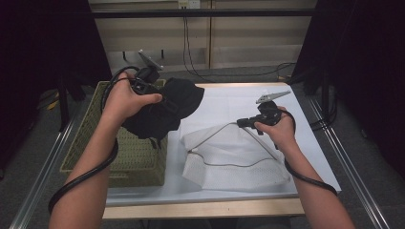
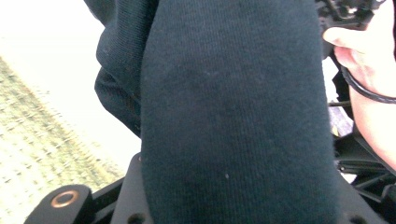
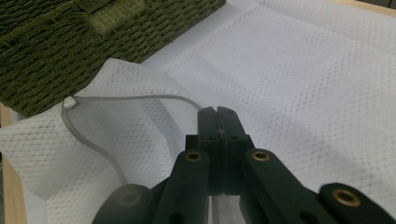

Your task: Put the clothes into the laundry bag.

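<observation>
Forearms reach in from the near edge of the desk (image 1: 305, 119): the left hand (image 1: 125, 98) lifts its hand-held gripper (image 1: 160, 102) over the edge of a green woven basket (image 1: 138, 162), jaws clamped on a bunched black garment (image 1: 167, 109) that hangs from them. The right hand (image 1: 279, 129) rests low with its hand-held gripper (image 3: 218, 122), jaws pressed together on a thin cord (image 3: 116, 100) of the white mesh bag (image 1: 234, 157) spread on the desk. Seen from the left gripper view, the knit of the black garment (image 2: 233, 116) is close up and hides the jaws.

Table evenly lit, surroundings dark; left gripper view overexposed, blurred; right gripper view sharp, soft shadows.
</observation>
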